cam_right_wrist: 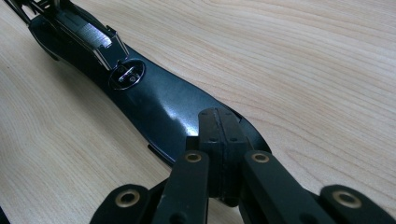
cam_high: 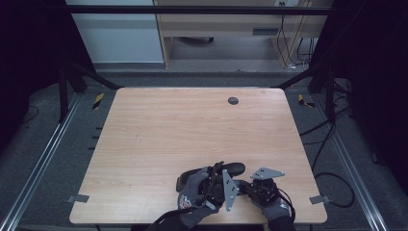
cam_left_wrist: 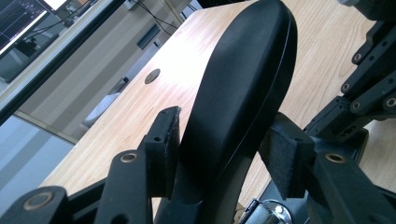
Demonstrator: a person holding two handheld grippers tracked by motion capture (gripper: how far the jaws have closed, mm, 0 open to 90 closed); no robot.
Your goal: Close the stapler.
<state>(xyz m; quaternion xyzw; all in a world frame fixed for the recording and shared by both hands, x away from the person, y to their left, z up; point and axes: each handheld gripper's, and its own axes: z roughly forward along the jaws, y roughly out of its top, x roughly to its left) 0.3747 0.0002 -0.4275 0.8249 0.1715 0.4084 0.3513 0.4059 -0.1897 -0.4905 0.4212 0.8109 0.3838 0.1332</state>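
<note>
A black stapler [cam_high: 234, 169] lies near the table's front edge, between two gloved hands. In the left gripper view its rounded black top arm [cam_left_wrist: 243, 84] rises between the jaws of my left gripper [cam_left_wrist: 224, 135]. The pads [cam_left_wrist: 164, 140] stand close on either side of it, and I see no squeeze. The left gripper [cam_high: 216, 182] lies on its side at the stapler's near end. My right gripper [cam_right_wrist: 222, 135] is shut, pads together, with its tip over the end of the glossy base [cam_right_wrist: 159, 107]. Farther along are the metal anvil [cam_right_wrist: 127, 74] and the magazine [cam_right_wrist: 95, 37].
The wooden table [cam_high: 192, 125] has a round cable hole [cam_high: 233, 100] near its far edge. Black frame bars and cables lie on the floor at both sides. A desk stands beyond the table.
</note>
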